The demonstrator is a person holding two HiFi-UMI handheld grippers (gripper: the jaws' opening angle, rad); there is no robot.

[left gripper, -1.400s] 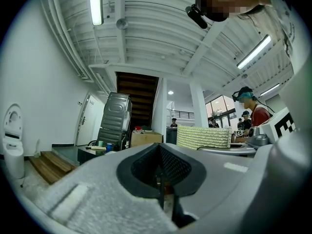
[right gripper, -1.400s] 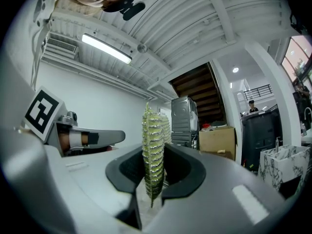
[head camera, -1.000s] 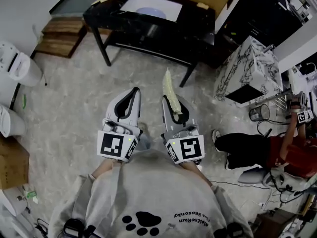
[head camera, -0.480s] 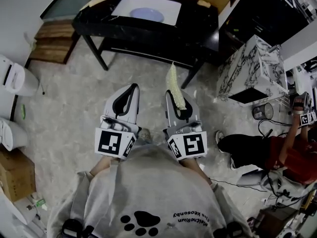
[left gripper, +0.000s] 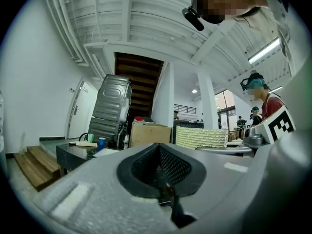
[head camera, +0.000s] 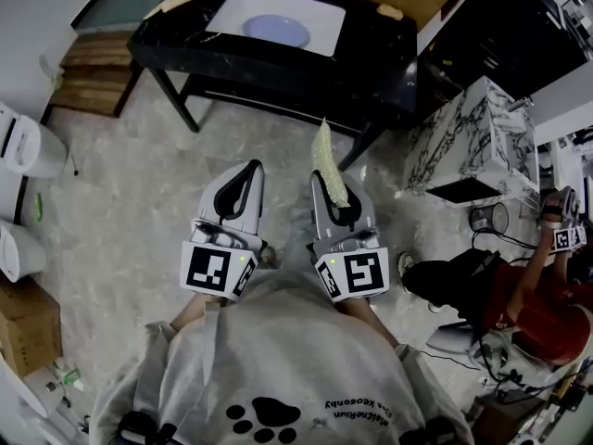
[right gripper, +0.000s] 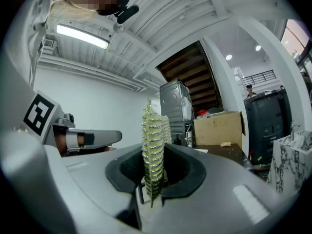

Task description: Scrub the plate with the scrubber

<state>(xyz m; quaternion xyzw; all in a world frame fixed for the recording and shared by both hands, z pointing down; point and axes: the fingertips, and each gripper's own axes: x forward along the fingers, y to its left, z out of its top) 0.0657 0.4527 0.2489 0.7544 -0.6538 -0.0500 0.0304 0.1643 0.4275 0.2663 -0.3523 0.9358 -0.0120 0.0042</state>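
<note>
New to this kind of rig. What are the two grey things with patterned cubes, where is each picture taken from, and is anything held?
No robot: a person holds a claw tool in each hand; the marker cubes are part of them. The head view looks down from the person's head; the other two cameras ride on the claws and look along their jaws. The left claw is shut and empty. The right claw is shut on a yellowish scrubber that sticks out past its tips. Ahead, a bluish plate lies in a white sink set in a black table.
</note>
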